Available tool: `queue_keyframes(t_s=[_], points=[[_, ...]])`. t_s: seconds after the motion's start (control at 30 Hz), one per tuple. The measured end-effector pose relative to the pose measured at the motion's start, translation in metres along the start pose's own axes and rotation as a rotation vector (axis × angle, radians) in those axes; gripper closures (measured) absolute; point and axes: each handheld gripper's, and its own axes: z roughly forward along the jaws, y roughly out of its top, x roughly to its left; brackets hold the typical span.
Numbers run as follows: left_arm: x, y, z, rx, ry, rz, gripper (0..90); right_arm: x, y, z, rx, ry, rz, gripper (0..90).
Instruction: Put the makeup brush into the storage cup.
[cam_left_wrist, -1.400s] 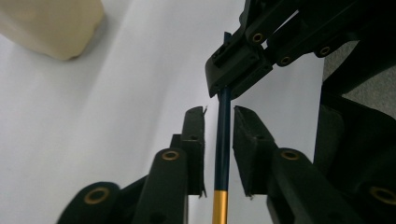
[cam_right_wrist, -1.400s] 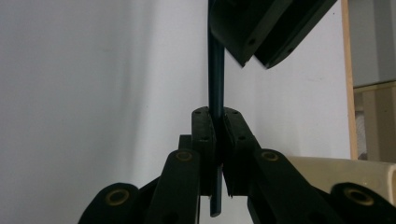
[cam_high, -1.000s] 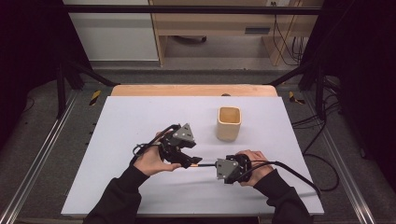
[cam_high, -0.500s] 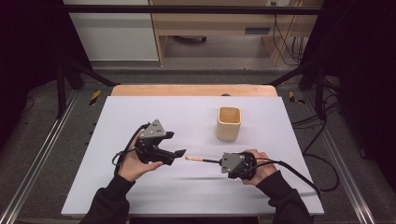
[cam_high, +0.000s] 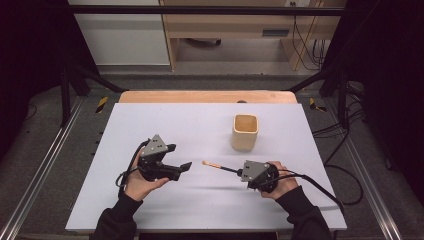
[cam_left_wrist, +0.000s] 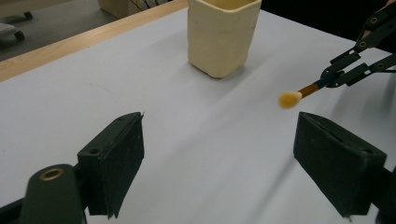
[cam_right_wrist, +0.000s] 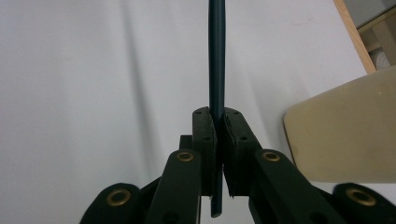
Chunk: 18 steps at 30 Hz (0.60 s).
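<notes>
1. Pinching a thin brush (cam_high: 220, 166) by its dark handle, right tool (cam_high: 242, 173) pressed together on it, handle running straight out between the jaws in the right gripper view.
2. Held just above the white surface (cam_high: 200, 125), near the beige cup (cam_high: 245, 131) and on its near-left side, apart from it.
3. Long axis lying roughly level, tan tip (cam_left_wrist: 289, 99) pointing away from the cup toward the left tool (cam_high: 182, 165).
4. Left tool spread wide and holding nothing, well apart from the cup, tip floating just ahead of its right jaw.
5. Right hand (cam_high: 282, 181) nearer the cup; likely next, swinging the tip round toward the cup's open mouth.
</notes>
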Motion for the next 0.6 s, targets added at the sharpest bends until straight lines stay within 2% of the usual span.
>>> queue_keyframes(t_s=[0.03, 0.2, 0.27, 0.37, 0.47, 0.5, 0.53, 0.6], points=[[0.0, -0.002, 0.001, -0.008, 0.008, -0.005, 15.0, 0.0, -0.002, 0.0, -0.018, -0.013, 0.029, 84.8], [-0.002, -0.006, 0.002, -0.033, 0.014, -0.032, 15.2, 0.0, -0.004, -0.002, -0.039, -0.02, 0.067, 84.8], [-0.002, -0.008, 0.003, -0.049, 0.01, -0.05, 15.2, 0.001, -0.004, -0.002, -0.06, -0.023, 0.103, 84.8], [-0.004, -0.009, 0.003, -0.09, 0.01, -0.076, 15.4, 0.0, -0.005, -0.002, -0.099, -0.026, 0.152, 84.8], [-0.005, -0.01, 0.003, -0.111, 0.019, -0.084, 15.8, -0.001, -0.005, -0.002, -0.111, -0.029, 0.173, 84.8], [-0.007, -0.012, 0.004, -0.122, 0.02, -0.097, 15.9, -0.001, -0.005, -0.002, -0.132, -0.029, 0.206, 84.8], [-0.007, -0.012, 0.004, -0.122, 0.02, -0.097, 15.9, -0.001, -0.005, -0.002, -0.132, -0.029, 0.206, 84.8], [-0.009, -0.013, 0.005, -0.133, 0.03, -0.1, 16.3, -0.001, -0.004, -0.002, -0.153, -0.021, 0.238, 84.9]])
